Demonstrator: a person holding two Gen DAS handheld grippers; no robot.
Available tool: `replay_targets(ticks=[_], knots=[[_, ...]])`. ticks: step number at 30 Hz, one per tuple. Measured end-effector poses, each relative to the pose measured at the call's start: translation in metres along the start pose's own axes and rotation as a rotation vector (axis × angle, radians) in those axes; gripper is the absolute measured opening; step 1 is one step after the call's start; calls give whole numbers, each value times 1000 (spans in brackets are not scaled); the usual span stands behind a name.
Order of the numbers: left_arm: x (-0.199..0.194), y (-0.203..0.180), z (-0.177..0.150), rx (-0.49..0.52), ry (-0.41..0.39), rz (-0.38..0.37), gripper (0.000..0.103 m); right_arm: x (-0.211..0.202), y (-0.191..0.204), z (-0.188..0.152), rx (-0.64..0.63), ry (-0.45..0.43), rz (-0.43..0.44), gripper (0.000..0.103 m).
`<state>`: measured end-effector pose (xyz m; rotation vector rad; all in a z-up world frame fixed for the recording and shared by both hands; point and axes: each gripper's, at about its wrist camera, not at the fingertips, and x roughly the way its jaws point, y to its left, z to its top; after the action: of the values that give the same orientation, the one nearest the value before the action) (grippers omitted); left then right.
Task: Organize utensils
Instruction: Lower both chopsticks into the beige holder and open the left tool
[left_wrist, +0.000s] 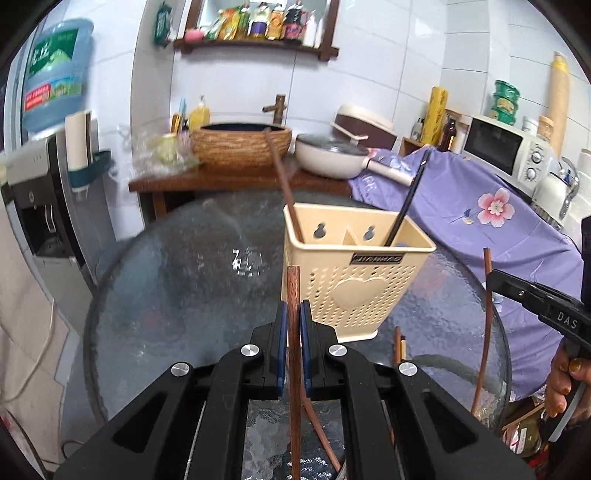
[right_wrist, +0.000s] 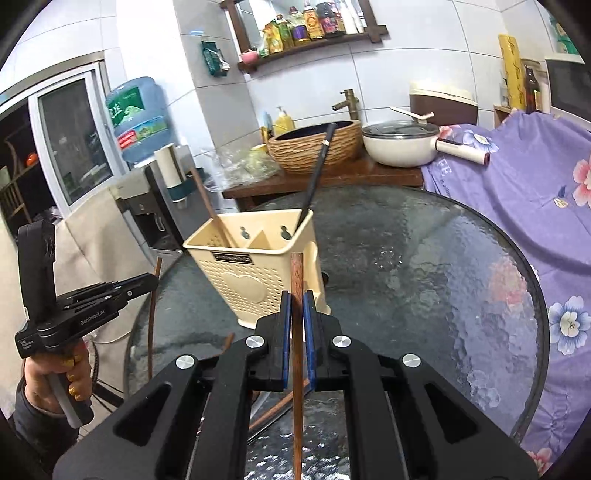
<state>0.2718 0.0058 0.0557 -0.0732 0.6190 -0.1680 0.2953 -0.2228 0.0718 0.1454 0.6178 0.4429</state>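
On the glass worktop (left_wrist: 166, 266), a cream holder (left_wrist: 351, 273) is seen centre-frame; each tool, left (left_wrist: 294, 317) and right (right_wrist: 296, 306), is clenched on a brown chopstick (left_wrist: 293, 295).

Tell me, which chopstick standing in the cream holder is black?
The black chopstick leans in the right compartment of the cream holder. The brown chopstick in the left compartment is the other one.

Left wrist view: looks forward along the left claw (left_wrist: 294, 314), close above the glass tabletop (left_wrist: 177, 280). Right wrist view: likewise, from the opposite side. Shared ground — the cream utensil holder (left_wrist: 351, 273) (right_wrist: 255, 266), sink counter, tiled wall — and each view catches the other claw.
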Motion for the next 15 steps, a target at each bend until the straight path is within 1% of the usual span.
replay_targets(ticks=[15], knots=[[-48,-4,15,34,-87,-36,6,-39,24,13,-67,-23,40,7]])
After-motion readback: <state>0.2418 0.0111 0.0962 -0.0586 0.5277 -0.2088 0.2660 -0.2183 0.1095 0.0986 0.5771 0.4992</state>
